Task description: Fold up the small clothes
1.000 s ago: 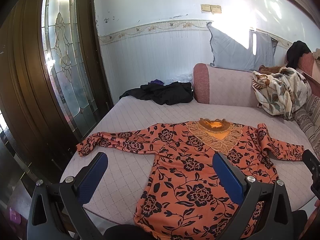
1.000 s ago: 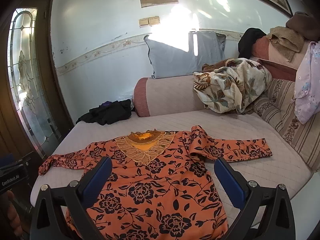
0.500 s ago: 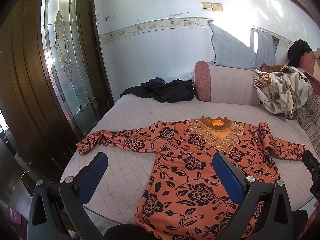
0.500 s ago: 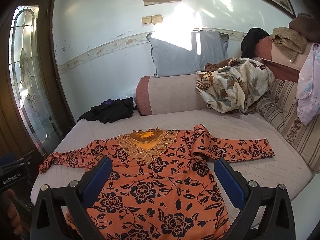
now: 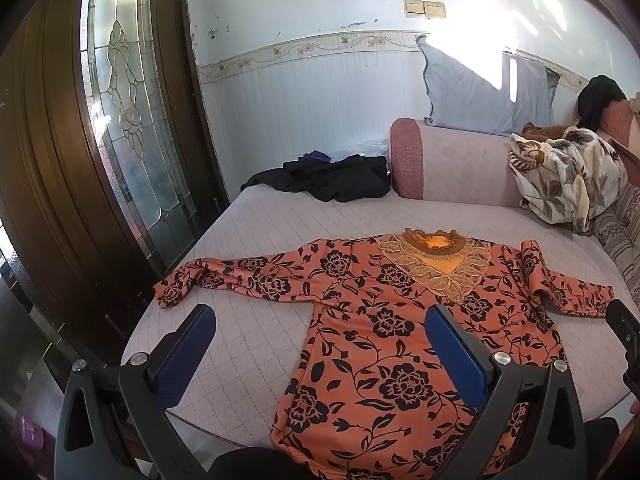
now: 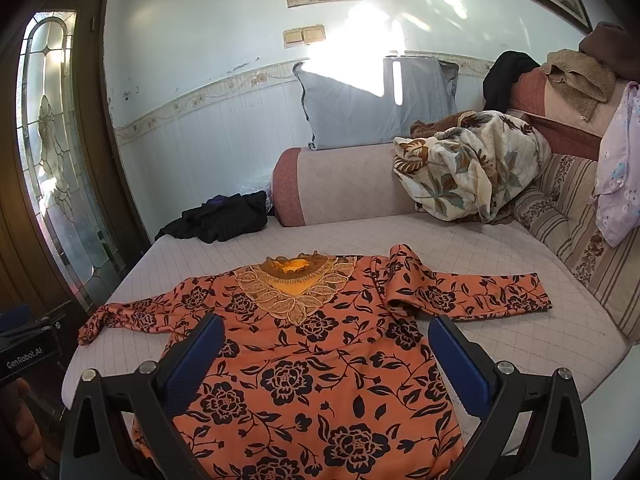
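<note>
An orange top with black flowers (image 5: 384,320) lies flat, front up, on the quilted sofa seat (image 5: 256,336), neck away from me; it also shows in the right wrist view (image 6: 320,360). Its left sleeve (image 5: 224,276) stretches out to the left. Its right sleeve (image 6: 464,296) lies out to the right with a fold bunched at the shoulder. My left gripper (image 5: 320,320) is open and empty, above the hem's left side. My right gripper (image 6: 324,332) is open and empty, above the top's middle.
A black garment pile (image 5: 332,176) lies at the seat's far left. A floral blanket (image 6: 468,172) is heaped on the back right, against a grey pillow (image 6: 360,104). A wooden glass door (image 5: 120,120) stands at left. The other gripper (image 6: 28,348) shows at the left edge.
Both grippers have tilted slightly, so the top sits a little lower in each view. The top has not moved and both grippers stay open.
</note>
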